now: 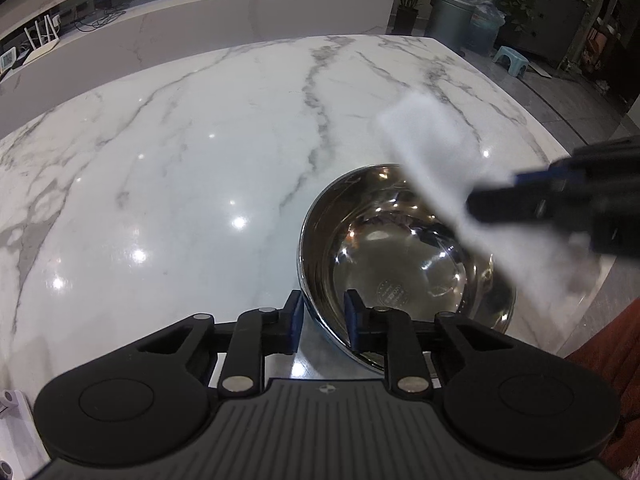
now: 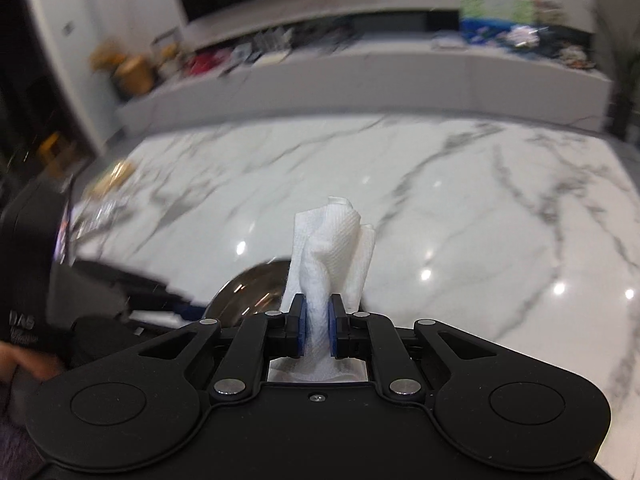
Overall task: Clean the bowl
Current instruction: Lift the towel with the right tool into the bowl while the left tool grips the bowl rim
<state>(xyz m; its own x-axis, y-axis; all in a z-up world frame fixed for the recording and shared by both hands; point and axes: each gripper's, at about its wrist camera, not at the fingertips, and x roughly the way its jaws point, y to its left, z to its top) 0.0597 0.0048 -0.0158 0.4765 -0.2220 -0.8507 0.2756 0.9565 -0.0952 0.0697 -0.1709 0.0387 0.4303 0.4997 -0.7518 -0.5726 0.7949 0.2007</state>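
Nearest, the left gripper point(image 1: 322, 320) was closed on the near rim of the steel bowl point(image 1: 400, 264), one pad inside and one outside, steadying it near the worktop's point(image 1: 180, 184) near right edge. The right gripper point(image 2: 318, 320) was clamped tight on a bunched white paper towel point(image 2: 332, 240), carried above the bowl. Preparation looked finished; judging by this, wiping the inside was still to come. Beyond lay bare marble.

Dim indoor light, ceiling-lamp glare spots on marble table point(image 1: 200, 184), motion blur, fisheye-bent edges.
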